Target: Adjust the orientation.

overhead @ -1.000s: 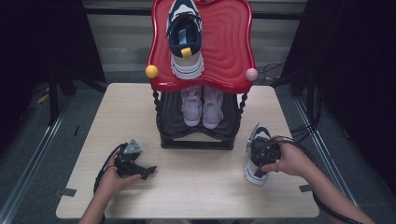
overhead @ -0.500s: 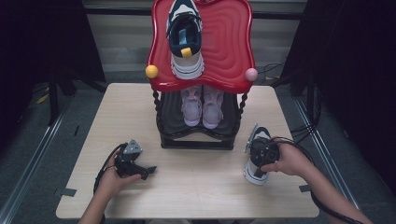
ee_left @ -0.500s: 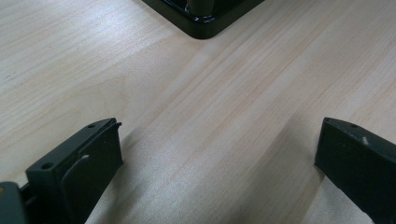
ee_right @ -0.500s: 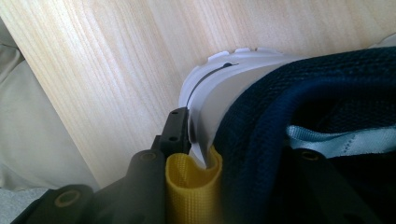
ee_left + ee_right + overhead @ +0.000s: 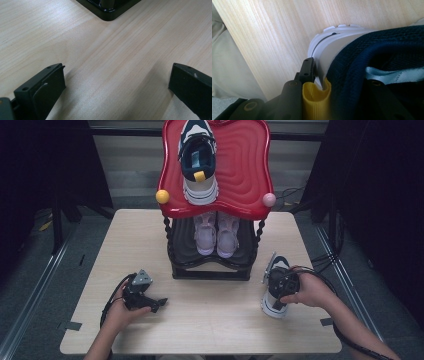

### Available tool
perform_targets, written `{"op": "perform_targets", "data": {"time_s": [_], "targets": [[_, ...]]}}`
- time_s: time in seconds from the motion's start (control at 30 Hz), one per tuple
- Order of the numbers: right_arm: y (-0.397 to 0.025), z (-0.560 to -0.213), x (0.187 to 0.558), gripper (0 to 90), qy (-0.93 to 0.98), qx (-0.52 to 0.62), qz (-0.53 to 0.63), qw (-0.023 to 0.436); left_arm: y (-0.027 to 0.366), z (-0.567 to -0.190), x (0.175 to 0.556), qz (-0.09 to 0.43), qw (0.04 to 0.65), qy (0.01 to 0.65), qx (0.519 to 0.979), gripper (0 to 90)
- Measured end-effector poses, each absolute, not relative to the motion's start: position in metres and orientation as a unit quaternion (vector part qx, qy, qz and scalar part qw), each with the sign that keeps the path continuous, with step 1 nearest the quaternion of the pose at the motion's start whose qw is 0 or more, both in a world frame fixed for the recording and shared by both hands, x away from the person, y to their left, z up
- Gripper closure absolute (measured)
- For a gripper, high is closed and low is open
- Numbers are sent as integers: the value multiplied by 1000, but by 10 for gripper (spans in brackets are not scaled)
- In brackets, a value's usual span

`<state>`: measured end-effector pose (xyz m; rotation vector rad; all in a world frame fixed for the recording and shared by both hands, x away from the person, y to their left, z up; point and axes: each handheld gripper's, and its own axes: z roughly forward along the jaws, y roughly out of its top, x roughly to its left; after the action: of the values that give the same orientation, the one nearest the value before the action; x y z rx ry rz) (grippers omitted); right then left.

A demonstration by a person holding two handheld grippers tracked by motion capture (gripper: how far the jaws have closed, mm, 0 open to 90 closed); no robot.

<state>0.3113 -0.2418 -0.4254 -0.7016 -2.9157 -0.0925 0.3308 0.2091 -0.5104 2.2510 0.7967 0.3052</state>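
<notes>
Dark curtains close in a pale wooden desk (image 5: 210,320) with a two-tier shoe rack (image 5: 212,265) standing at the middle of its far edge. Near the right edge of the desk, closer to the front than the rack, lies a navy and white sneaker (image 5: 276,290); its long axis runs front to back with a slight lean, toe toward the far edge and heel toward the person. The right gripper (image 5: 285,282) is clamped on the heel collar: in the right gripper view one jaw sits outside against the white heel counter and the other inside the navy lining, with the yellow pull tab (image 5: 315,102) pinched between them. Compared with a second ago, shoe and right hand (image 5: 307,290) sit in practically the same spot, so the grasp looks settled but the lift has not begun. Its likely partner, the matching sneaker (image 5: 198,162), rests on the red top shelf (image 5: 245,175), heel toward the person, with free space beside it. A pink pair (image 5: 217,232) fills the lower shelf. The left gripper (image 5: 150,302) rests near the front left corner, jaws spread wide over bare wood.
</notes>
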Motion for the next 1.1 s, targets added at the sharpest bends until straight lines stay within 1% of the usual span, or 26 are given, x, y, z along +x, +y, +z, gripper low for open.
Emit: {"op": "perform_targets", "data": {"time_s": [0.27, 0.4, 0.47, 0.53, 0.87, 1.1], "targets": [[-242, -422, 312, 638, -970, -229, -22, 74, 209, -510, 331, 118, 359, 308, 873, 0], [-243, -423, 313, 668, -973, -217, -23, 69, 209, -511, 331, 117, 360, 309, 873, 0], [-242, -423, 310, 686, -970, -231, -17, 76, 209, -510, 331, 118, 359, 309, 873, 0], [-243, -424, 311, 691, -973, -216, -27, 71, 209, -510, 331, 118, 359, 309, 873, 0], [-244, -423, 310, 700, -974, -214, -27, 74, 209, -510, 331, 118, 359, 308, 873, 0], [-244, -423, 309, 700, -977, -201, -26, 62, 209, -510, 331, 118, 359, 309, 873, 0]]}}
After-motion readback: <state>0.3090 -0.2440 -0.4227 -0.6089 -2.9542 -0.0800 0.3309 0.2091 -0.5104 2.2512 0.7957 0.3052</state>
